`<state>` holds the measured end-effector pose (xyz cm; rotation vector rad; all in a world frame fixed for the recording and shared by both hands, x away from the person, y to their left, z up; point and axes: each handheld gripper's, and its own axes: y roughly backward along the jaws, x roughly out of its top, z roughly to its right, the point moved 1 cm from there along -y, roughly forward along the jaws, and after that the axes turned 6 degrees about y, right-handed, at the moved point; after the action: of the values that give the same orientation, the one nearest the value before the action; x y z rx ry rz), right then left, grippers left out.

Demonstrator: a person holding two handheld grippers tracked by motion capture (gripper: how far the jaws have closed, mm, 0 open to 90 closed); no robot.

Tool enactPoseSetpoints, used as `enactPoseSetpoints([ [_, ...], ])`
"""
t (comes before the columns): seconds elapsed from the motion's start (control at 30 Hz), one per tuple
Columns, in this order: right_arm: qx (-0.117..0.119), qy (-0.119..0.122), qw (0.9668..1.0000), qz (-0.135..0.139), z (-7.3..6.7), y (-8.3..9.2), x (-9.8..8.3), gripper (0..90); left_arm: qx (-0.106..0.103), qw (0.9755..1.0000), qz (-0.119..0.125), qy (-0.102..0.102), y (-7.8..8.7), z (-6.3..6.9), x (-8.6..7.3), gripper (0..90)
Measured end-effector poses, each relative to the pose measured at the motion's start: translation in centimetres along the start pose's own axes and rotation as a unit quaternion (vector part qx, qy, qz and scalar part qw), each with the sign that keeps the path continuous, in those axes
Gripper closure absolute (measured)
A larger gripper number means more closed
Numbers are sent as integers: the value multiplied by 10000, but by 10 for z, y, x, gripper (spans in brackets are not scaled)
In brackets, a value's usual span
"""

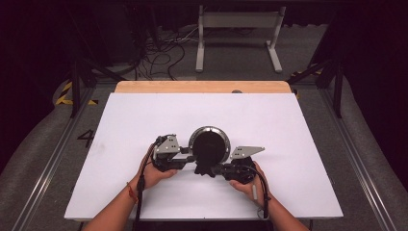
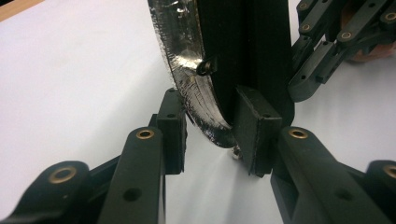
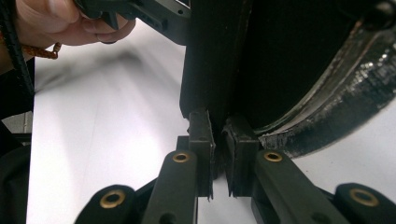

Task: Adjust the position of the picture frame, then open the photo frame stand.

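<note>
A round black disc with a silvery rim (image 1: 209, 140) stands on the white table top (image 1: 134, 120), a black foot (image 1: 204, 169) below it toward me. My left gripper (image 1: 190, 158) comes in from the left. In the left gripper view the left gripper (image 2: 212, 133) has its pads on either side of the disc's silver rim (image 2: 187, 70), shut on it. My right gripper (image 1: 219, 168) comes in from the right. In the right gripper view the right gripper (image 3: 219, 144) is pinched nearly together on a thin black edge of the disc (image 3: 289, 60).
A wooden strip (image 1: 202, 86) runs along the table's far edge. Behind it on the floor stand a white frame (image 1: 238, 33) and loose cables (image 1: 159, 53). Dark stand legs (image 1: 77, 82) flank the table. The right gripper's linkage (image 2: 327, 51) crosses behind the disc.
</note>
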<state>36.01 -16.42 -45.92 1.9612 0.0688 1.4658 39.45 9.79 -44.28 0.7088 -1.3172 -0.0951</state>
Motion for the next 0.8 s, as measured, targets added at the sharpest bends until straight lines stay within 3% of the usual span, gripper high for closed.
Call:
enactPoseSetpoints([
  [0.27,50,-16,10000,28,-3,4,-1,829,335,9993,34,-190,0,8,2,662],
  [0.47,67,-27,10000,47,-1,4,0,828,440,9987,101,-248,-1,8,1,663],
  [0.8,5,-57,10000,48,1,9,-1,824,826,9946,208,-586,-9,12,5,657],
])
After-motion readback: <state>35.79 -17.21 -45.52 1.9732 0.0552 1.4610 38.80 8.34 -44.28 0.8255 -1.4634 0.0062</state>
